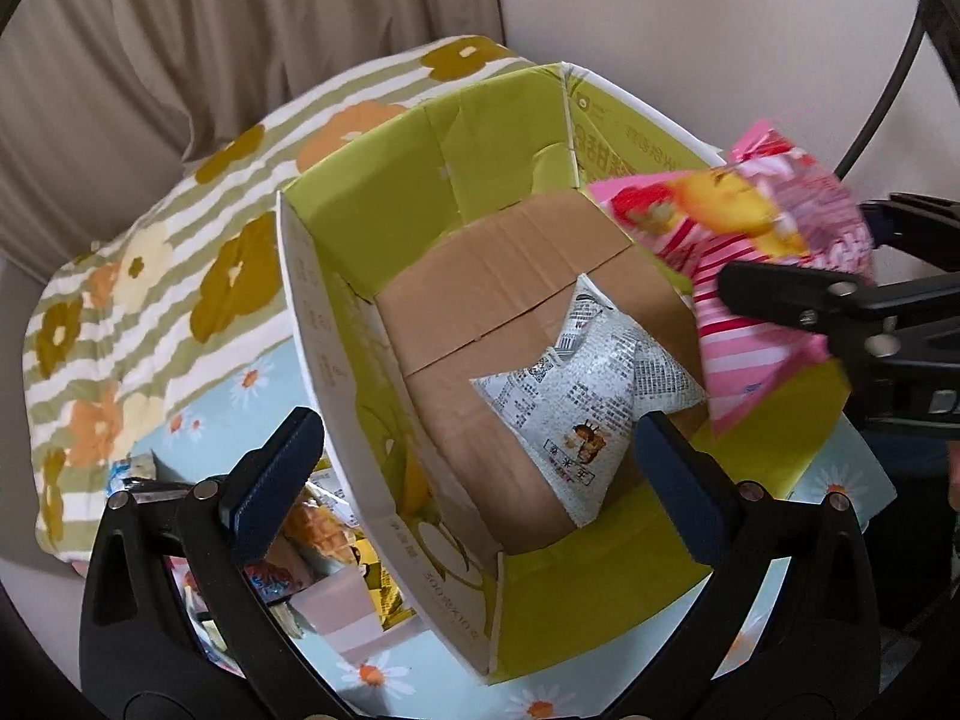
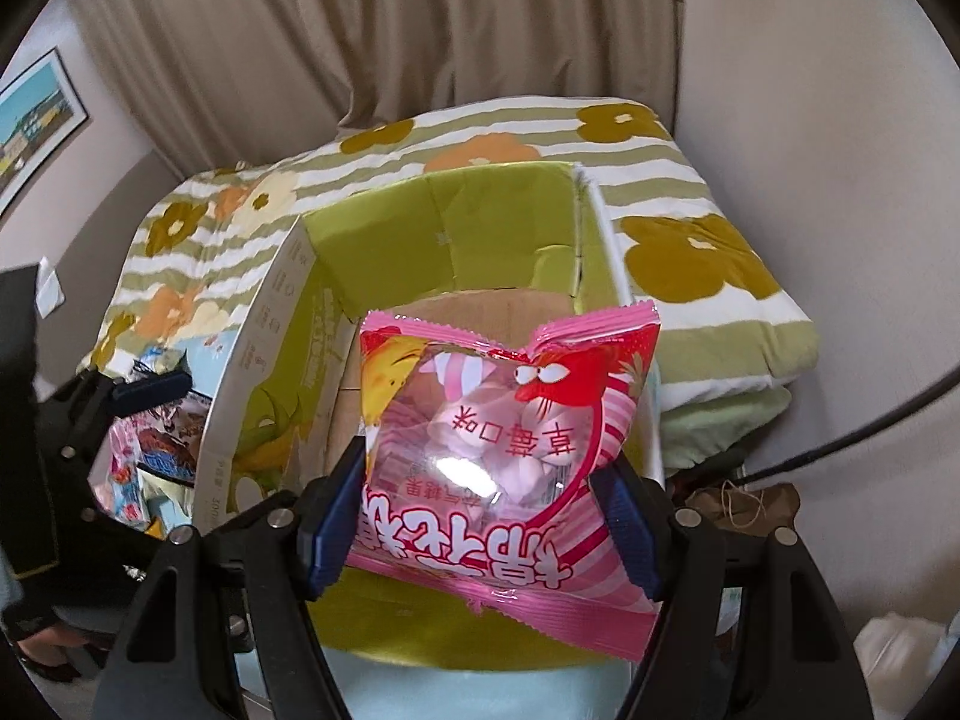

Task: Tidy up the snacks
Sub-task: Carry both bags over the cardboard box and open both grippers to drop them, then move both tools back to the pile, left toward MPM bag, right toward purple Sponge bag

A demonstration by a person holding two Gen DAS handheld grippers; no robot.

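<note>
A folded quilt [image 1: 150,276] with pale green and white stripes and large ochre and orange flowers lies soft and rumpled behind everything, in front of a beige pleated curtain [image 1: 240,30]. On the light blue daisy-print cloth [image 1: 372,672] before it stands an open cardboard box [image 1: 360,228], glossy lime green on its flaps and inner walls, white with printing outside, its plain brown corrugated floor creased across the middle. Inside the box, on that floor toward the near right, lies a single white snack packet [image 1: 576,396], puffed and crinkled, covered in small grey print with a little cartoon figure. Above the box's right side the right gripper [image 2: 480,516] holds a pink marshmallow bag [image 2: 510,450], its blue pads pressing in both sides of the glossy, pillow-shaped plastic, which has striped edges, a clear window showing pink and white pieces, and crimped seams. The left gripper [image 1: 474,474] hangs over the box's near-left corner with its jaws spread wide and nothing between them. Left of the box, a loose heap of small colourful snack packets [image 1: 312,558] lies on the cloth.
</note>
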